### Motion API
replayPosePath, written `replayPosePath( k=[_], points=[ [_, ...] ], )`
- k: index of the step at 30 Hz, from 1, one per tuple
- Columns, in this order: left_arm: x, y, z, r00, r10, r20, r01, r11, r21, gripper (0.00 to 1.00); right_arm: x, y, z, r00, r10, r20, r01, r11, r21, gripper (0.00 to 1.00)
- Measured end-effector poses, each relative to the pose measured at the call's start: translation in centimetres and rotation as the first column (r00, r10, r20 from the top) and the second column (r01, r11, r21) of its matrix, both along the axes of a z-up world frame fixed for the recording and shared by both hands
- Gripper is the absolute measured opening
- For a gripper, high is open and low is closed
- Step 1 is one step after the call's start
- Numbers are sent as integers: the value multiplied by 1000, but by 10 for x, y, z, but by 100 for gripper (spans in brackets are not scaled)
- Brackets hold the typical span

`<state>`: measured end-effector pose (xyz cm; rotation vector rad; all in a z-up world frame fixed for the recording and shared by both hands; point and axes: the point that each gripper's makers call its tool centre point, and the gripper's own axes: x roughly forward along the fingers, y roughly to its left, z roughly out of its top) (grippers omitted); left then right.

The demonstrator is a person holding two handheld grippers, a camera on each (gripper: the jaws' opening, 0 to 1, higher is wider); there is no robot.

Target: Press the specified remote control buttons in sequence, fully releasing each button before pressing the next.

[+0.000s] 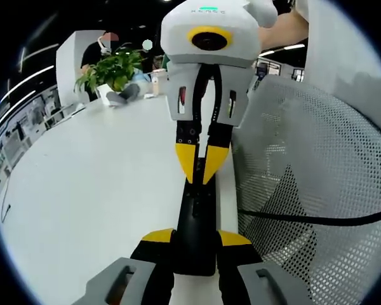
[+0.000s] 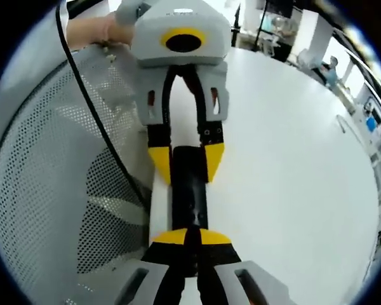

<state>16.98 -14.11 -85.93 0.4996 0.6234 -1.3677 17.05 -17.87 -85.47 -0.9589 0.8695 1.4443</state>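
- The remote control (image 1: 195, 216), a slim black bar, lies along the near edge of the white table (image 1: 101, 190), just beside a perforated mesh chair back (image 1: 305, 190); a black cable (image 1: 305, 218) crosses the mesh.
- The left gripper (image 1: 195, 238) is clamped on the remote: its two yellow-tipped jaws stand one on each long side of the near end, steadying the bar.
- The right gripper (image 2: 190, 238) faces it from the opposite end. Its jaws are drawn together with nothing between them, and the joined yellow tips point down onto the remote's upper face.
- Step in hand, as judged: one press in the sequence, the joined tips serving as a single fingertip. Whether the tips are bearing on a button or hover just above it cannot be told; the buttons themselves are too dark to make out.
- The next move calls for a clean lift of the right tips until the button is fully free, then a short shift along the bar to the next target, while the left clamp keeps the remote flat and in sight.
- A potted plant (image 1: 111, 70) stands at the table's far end, well apart.
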Motion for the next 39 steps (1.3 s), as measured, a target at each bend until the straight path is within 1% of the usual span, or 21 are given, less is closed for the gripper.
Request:
replayPosePath(
  k=[3,5,6,7,9,13,15,16,17,18,19,21,24,25,28,31,36,39],
  points=[
    [0,0,0,1000,-1,3,1,1000,2,24,1,0,-1,999,-40,-25,39,999,-38,1],
    [0,0,0,1000,-1,3,1,1000,4,24,2,-1,-2,996,-76,-53,70,992,-108,1],
    [0,0,0,1000,-2,4,2,1000,5,24,2,0,-2,996,-65,-62,56,990,-128,1],
    [0,0,-1,1000,-4,5,4,1000,7,24,2,1,-3,995,-76,-66,66,987,-145,1],
    [0,0,-1,1000,-5,5,5,1000,7,24,2,1,-3,998,-45,-53,37,987,-156,1],
    [0,-1,-1,1000,-7,7,7,1000,6,24,1,-2,-2,997,-66,-33,61,989,-132,1],
    [0,-1,-1,1000,-7,7,7,1000,7,24,1,-2,-2,999,-37,-12,36,995,-88,1],
    [0,-1,-1,1000,-8,8,8,1000,7,24,1,-2,-1,998,-58,-16,57,996,-63,1],
    [0,-1,-1,1000,-9,8,8,1000,8,24,1,-1,-1,994,-105,-31,104,994,-36,1],
    [0,-1,-1,1000,-8,8,8,1000,8,24,2,-1,1,991,-128,-43,128,992,-3,1],
    [0,-1,-1,1000,-8,9,8,1000,9,24,3,-1,1,991,-127,-44,128,992,15,1],
    [0,-1,-1,1000,-9,11,9,1000,10,24,7,-3,1,986,-165,-37,167,985,47,0],
    [-1,-1,-1,1000,-11,12,11,1000,12,24,6,-2,2,986,-162,-46,164,985,56,0],
    [-1,-1,-1,1000,-12,12,12,1000,12,24,5,-2,2,983,-175,-56,178,983,52,0],
    [0,-1,-1,1000,-14,12,14,1000,12,24,1,-2,2,988,-150,-49,152,987,44,0],
    [0,-1,-1,1000,-14,12,13,1000,12,24,-2,-2,3,991,-131,-36,132,990,51,0],
    [-1,-1,-1,1000,-14,12,14,1000,13,24,-1,0,3,991,-130,-34,132,990,53,0],
    [-1,-1,-1,1000,-14,12,13,1000,13,24,-2,2,1,992,-121,-18,122,991,54,0]
  ],
)
